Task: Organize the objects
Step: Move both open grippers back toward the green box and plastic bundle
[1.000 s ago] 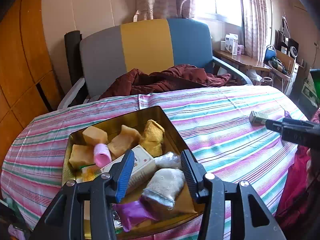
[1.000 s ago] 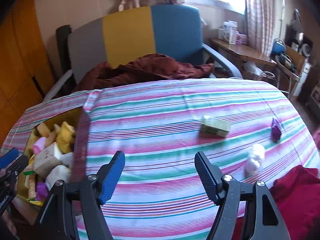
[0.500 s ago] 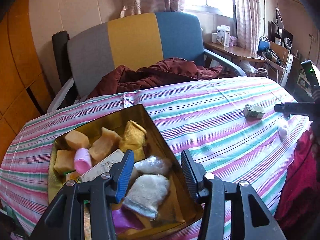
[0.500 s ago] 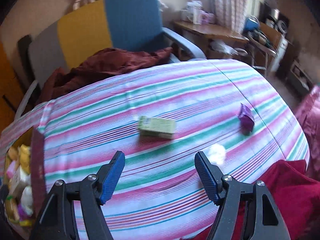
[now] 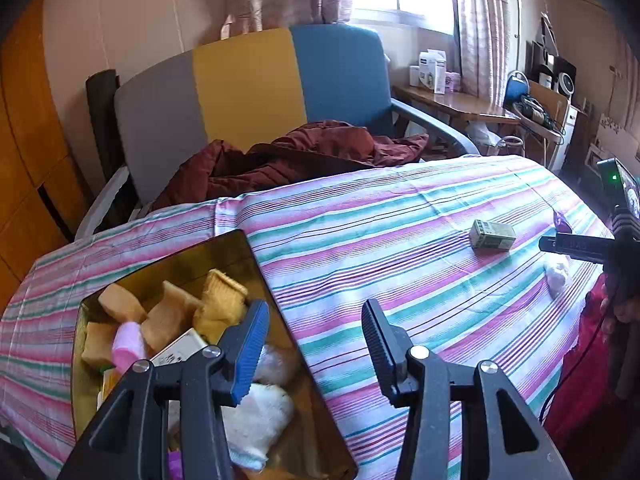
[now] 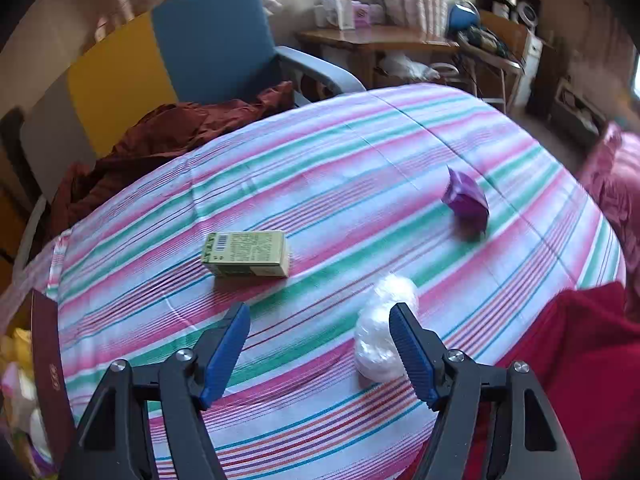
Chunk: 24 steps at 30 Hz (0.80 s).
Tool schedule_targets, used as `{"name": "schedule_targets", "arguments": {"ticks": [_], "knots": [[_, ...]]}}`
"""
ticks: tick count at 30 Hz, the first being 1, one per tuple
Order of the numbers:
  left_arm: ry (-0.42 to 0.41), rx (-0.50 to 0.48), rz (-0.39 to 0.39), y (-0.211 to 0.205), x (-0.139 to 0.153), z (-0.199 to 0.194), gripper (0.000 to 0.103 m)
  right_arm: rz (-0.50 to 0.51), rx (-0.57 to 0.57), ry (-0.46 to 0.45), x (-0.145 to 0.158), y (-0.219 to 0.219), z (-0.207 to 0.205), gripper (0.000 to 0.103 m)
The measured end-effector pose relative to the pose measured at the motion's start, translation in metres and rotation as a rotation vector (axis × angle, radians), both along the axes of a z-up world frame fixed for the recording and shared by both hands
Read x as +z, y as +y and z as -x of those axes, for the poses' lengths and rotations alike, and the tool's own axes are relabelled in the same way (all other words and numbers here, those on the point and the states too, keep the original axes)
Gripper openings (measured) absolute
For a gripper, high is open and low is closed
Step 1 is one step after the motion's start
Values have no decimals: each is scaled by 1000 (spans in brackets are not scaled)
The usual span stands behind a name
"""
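A gold tin box [image 5: 236,252] at the table's left holds several soaps, pouches and a pink roll. My left gripper [image 5: 314,350] is open and empty above its right rim. Three items lie loose on the striped cloth: a green carton [image 6: 248,254], a white wrapped bundle [image 6: 380,336] and a purple packet [image 6: 466,204]. My right gripper [image 6: 320,350] is open and empty, low over the cloth; its right finger is just in front of the white bundle. The carton [image 5: 492,234] and bundle [image 5: 557,274] also show in the left wrist view, with the right gripper [image 5: 576,246] beside them.
A grey, yellow and blue chair [image 5: 248,92] with a maroon jacket [image 5: 296,160] stands behind the table. A red cloth [image 6: 580,360] hangs at the table's right front edge. The box's dark red lid [image 6: 46,364] stands at the left. A cluttered desk [image 6: 380,40] is at the back right.
My right gripper has swung right and come closer to the carton, white bundle and purple packet. My left gripper has drifted right, from over the box's contents to its right rim.
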<state>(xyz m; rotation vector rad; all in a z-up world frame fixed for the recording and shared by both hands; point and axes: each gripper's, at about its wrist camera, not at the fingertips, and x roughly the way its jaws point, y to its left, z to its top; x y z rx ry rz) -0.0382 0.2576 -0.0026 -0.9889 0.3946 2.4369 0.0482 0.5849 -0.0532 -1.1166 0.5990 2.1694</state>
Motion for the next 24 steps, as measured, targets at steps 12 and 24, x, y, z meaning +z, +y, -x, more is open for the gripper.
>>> {"name": "schedule_targets", "arguments": {"ticks": [12, 24], "knots": [[32, -29, 19, 15, 3, -5, 49, 23, -25, -29, -8, 6, -1, 73], [6, -76, 14, 34, 2, -4, 49, 53, -42, -69, -18, 12, 1, 73]]}}
